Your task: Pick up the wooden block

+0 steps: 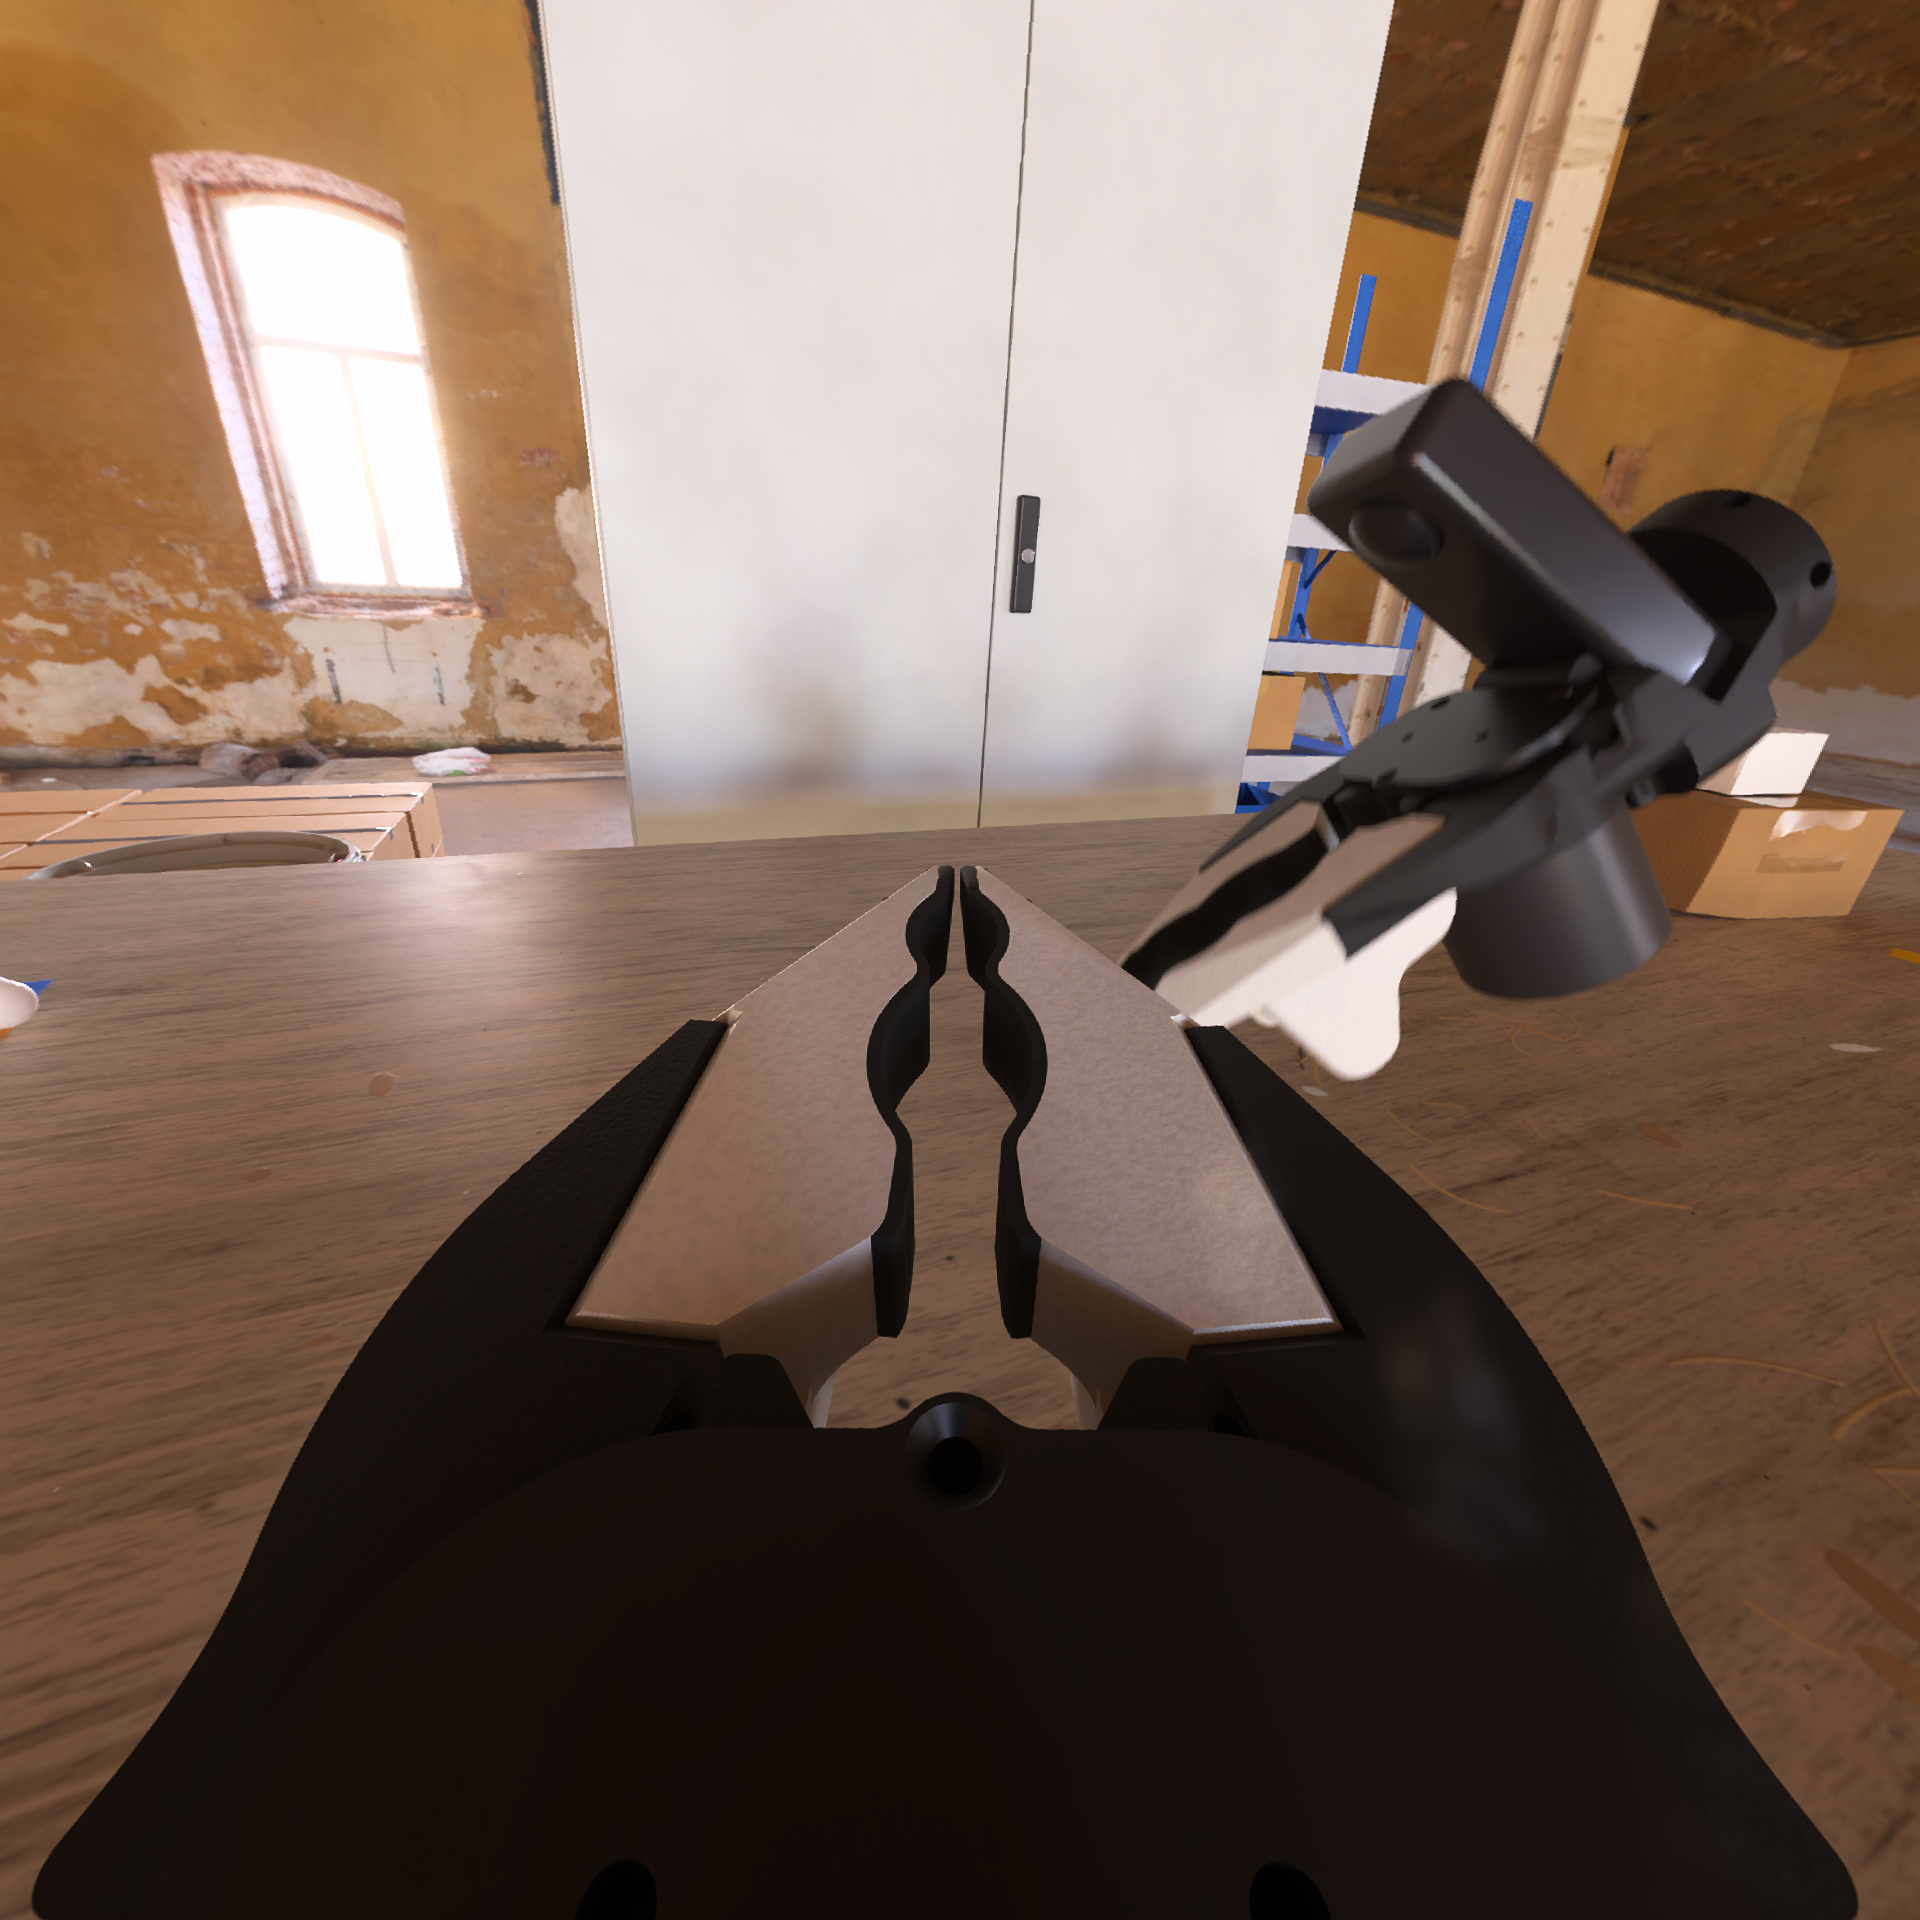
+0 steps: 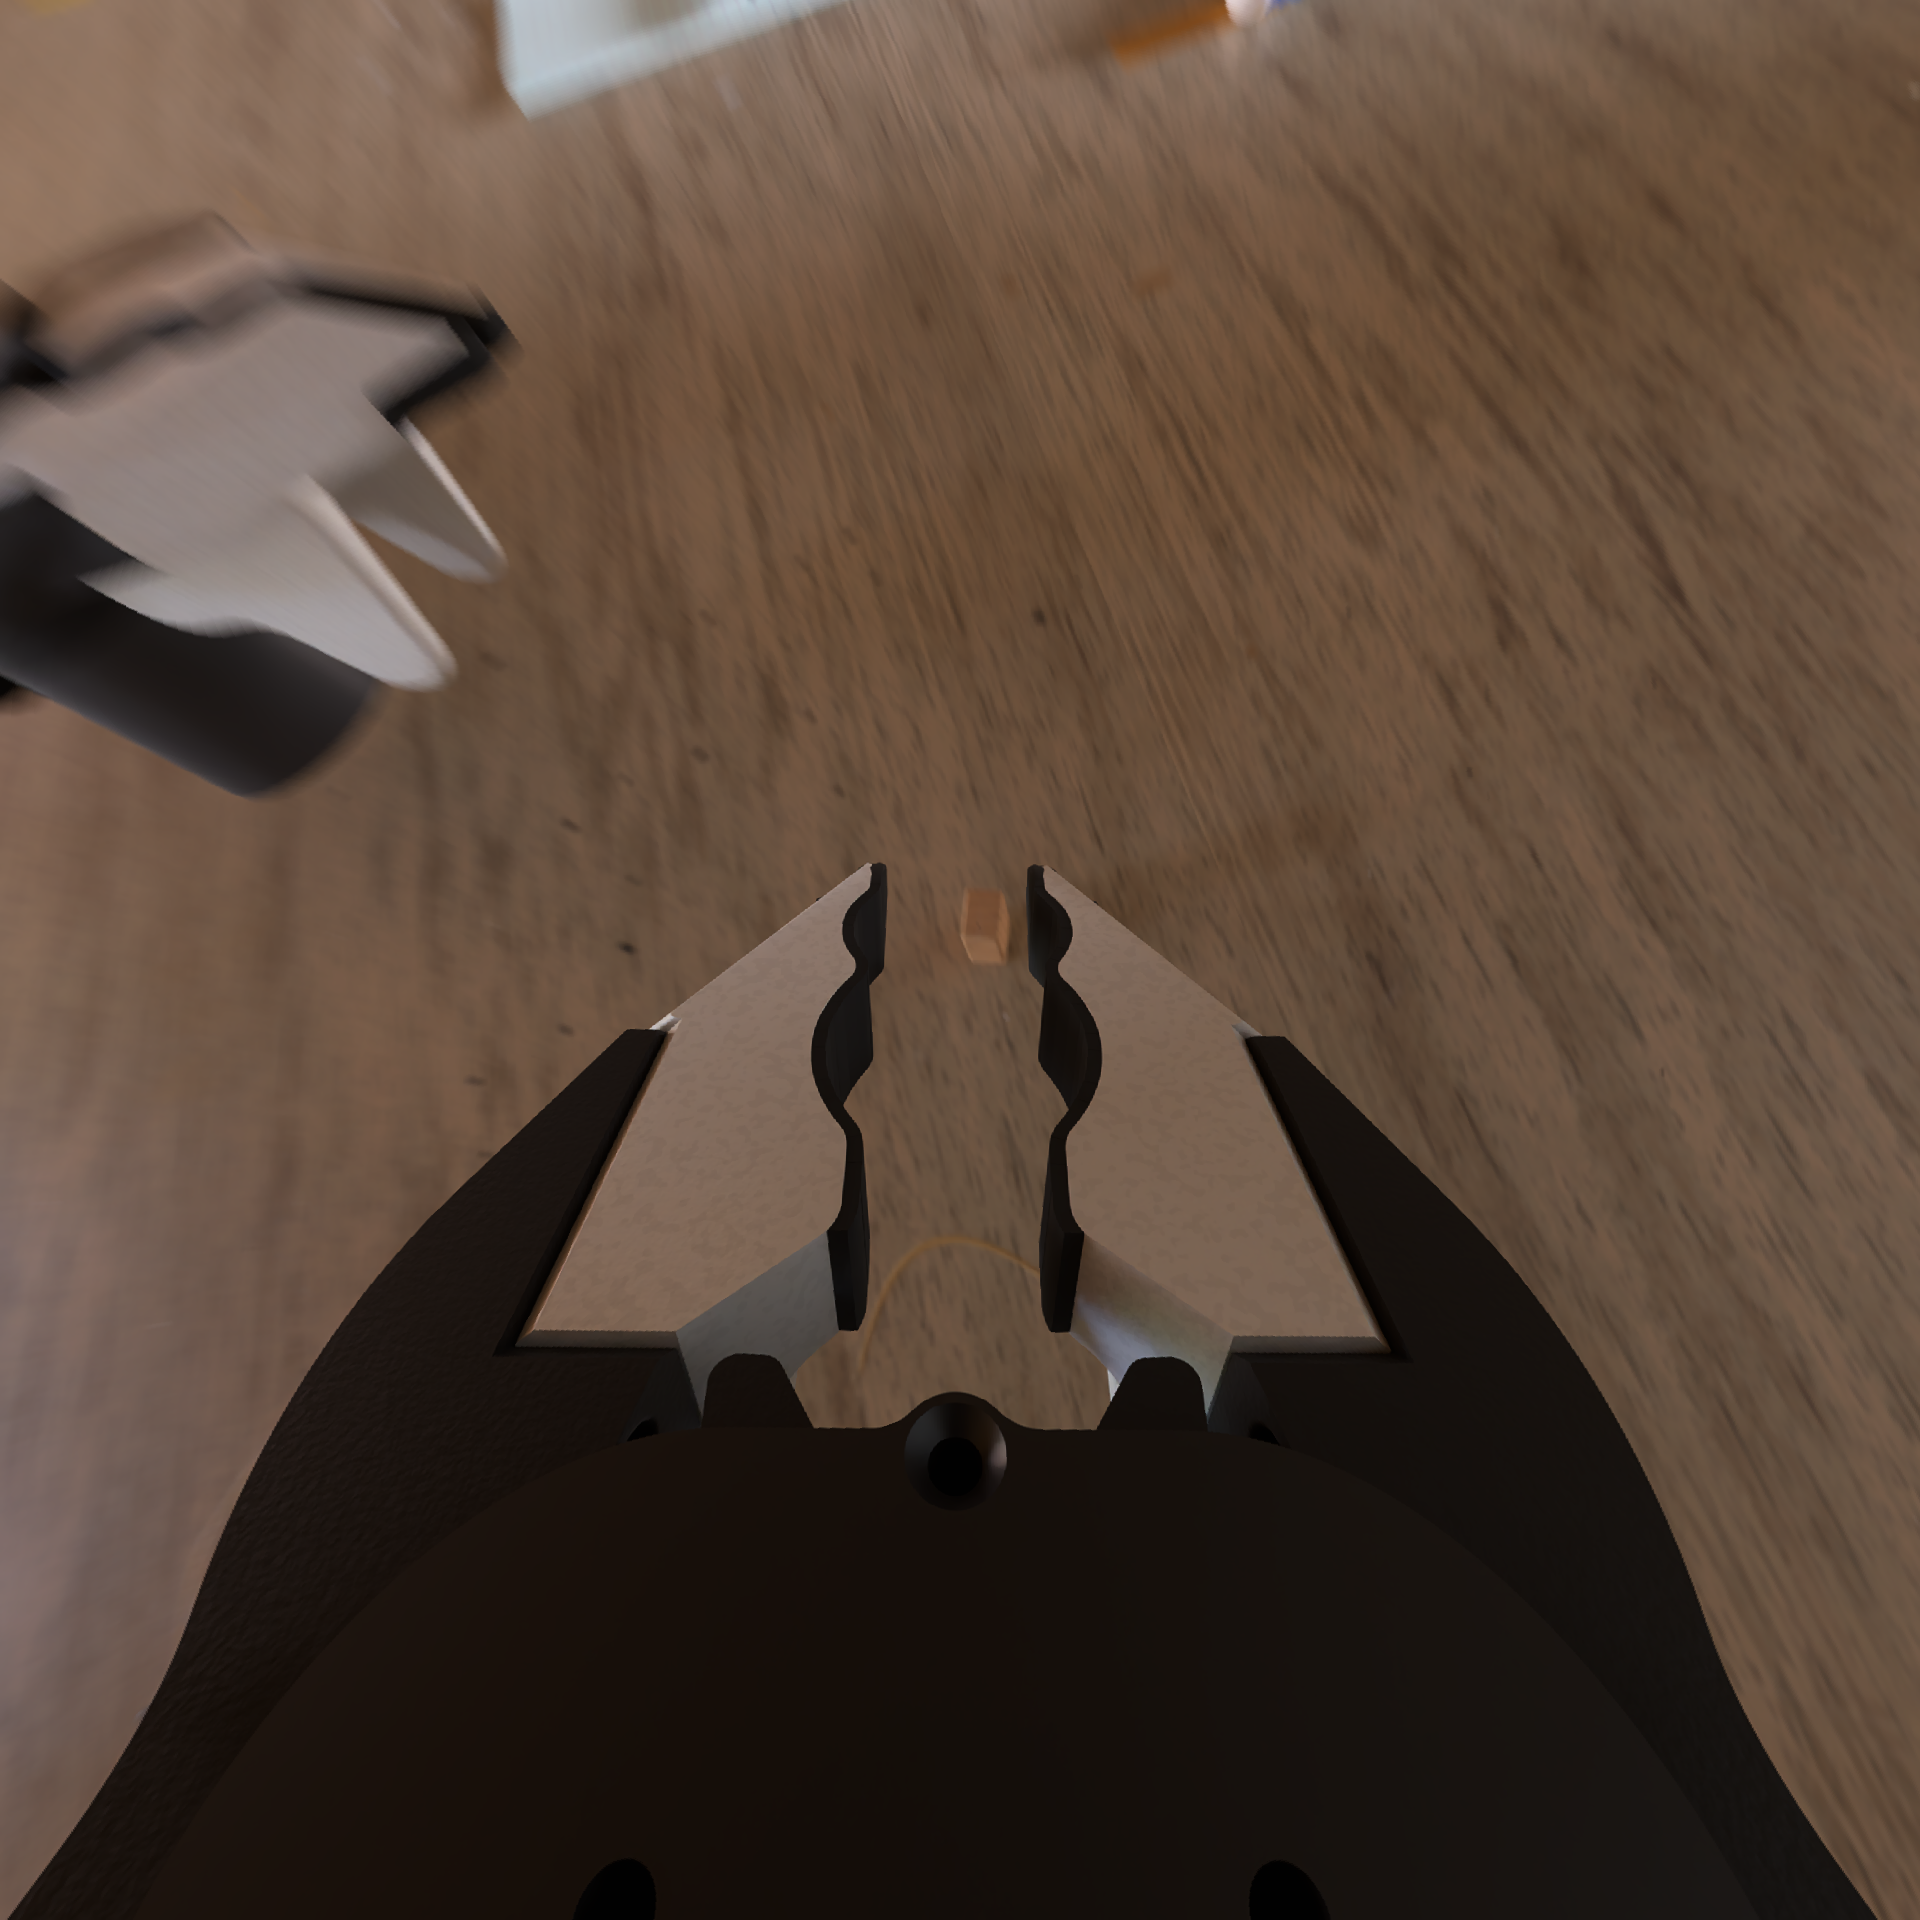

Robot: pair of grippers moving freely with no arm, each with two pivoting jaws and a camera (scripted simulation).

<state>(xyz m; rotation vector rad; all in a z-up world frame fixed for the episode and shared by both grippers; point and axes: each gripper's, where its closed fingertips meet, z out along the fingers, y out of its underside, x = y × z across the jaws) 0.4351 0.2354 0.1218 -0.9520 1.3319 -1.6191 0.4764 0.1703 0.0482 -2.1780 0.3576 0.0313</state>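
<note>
The wooden block (image 2: 985, 925) is a small pale cuboid lying on the brown wooden table (image 2: 1351, 623). In the right wrist view it shows far below, between the tips of my right gripper (image 2: 956, 883), which is open and empty and points down at it. My left gripper (image 1: 956, 883) is shut and empty, held level over the table (image 1: 312, 1091). The right gripper also shows in the left wrist view (image 1: 1236, 987), up and to the right. The left gripper shows blurred in the right wrist view (image 2: 436, 613). The block does not show in the left wrist view.
A tall white cabinet (image 1: 935, 416) stands beyond the table's far edge, with blue shelving (image 1: 1330, 582) and cardboard boxes (image 1: 1766, 852) to its right. A white object (image 2: 623, 52) and an orange one (image 2: 1164, 31) lie at the top of the right wrist view.
</note>
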